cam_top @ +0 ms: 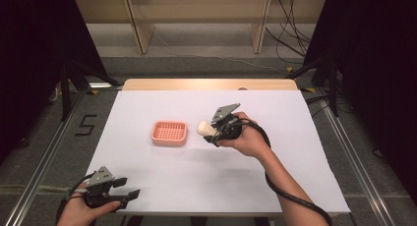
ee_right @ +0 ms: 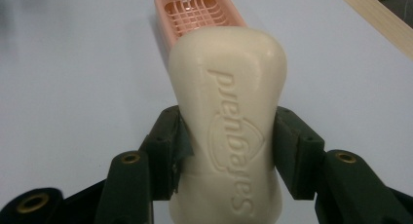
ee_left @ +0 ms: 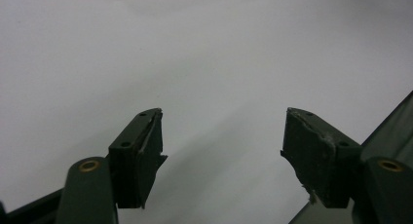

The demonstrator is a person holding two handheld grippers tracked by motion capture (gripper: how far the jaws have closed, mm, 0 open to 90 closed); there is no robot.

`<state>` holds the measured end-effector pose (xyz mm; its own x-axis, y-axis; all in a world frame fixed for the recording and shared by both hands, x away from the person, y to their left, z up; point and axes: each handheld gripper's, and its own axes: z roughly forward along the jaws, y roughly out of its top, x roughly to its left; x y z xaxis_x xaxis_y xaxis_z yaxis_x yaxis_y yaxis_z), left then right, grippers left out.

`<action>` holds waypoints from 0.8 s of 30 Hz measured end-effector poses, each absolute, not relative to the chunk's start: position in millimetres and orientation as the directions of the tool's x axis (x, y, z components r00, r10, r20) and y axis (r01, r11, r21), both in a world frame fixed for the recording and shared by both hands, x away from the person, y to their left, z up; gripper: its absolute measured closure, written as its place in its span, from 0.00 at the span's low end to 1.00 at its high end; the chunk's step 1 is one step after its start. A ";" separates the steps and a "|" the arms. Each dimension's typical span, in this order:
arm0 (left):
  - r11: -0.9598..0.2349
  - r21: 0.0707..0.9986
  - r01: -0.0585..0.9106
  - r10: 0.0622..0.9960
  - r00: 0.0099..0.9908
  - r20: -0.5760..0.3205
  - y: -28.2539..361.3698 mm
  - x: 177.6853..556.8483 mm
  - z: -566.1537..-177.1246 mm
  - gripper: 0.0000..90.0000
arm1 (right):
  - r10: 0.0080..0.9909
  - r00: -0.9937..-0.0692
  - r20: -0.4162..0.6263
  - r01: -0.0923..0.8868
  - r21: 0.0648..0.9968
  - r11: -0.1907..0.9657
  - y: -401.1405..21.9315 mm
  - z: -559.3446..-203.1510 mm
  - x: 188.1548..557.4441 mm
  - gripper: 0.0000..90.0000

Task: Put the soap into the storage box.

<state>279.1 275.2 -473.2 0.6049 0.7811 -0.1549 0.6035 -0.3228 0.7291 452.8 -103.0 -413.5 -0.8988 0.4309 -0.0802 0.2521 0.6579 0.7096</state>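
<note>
Right gripper view: your right gripper (ee_right: 229,151) clamps the cream moulded soap bar (ee_right: 228,112) mid-body; it's likely rigid, slick, so keep side grip toward the pink slatted plastic soap dish (ee_right: 195,12). Left gripper (ee_left: 221,151) gapes wide, empty.

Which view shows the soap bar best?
The right gripper view: the soap bar is close up, embossed lettering readable, clamped between that gripper's jaws. The high view shows it as a small pale lump in the right gripper beside the pink dish.
</note>
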 end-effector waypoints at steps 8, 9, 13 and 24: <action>-0.324 0.729 0.603 0.780 0.606 -0.154 275.3 279.3 -473.4 0.34 | 0.432 -0.899 -0.072 0.258 0.709 0.656 -97.7 -412.5 453.9 0.56; -0.323 0.729 0.603 0.781 0.605 -0.155 275.2 279.2 -473.4 0.34 | 0.431 -0.900 -0.070 0.259 0.710 0.655 -96.9 -412.3 454.0 0.56; -0.324 0.729 0.603 0.780 0.606 -0.155 275.2 279.3 -473.3 0.34 | 0.428 -0.901 -0.071 0.256 0.709 0.657 -94.4 -411.5 454.9 0.56; -0.323 0.728 0.604 0.784 0.602 -0.152 275.1 279.6 -473.6 0.34 | 0.418 -0.906 -0.073 0.248 0.709 0.660 -85.8 -411.3 457.9 0.56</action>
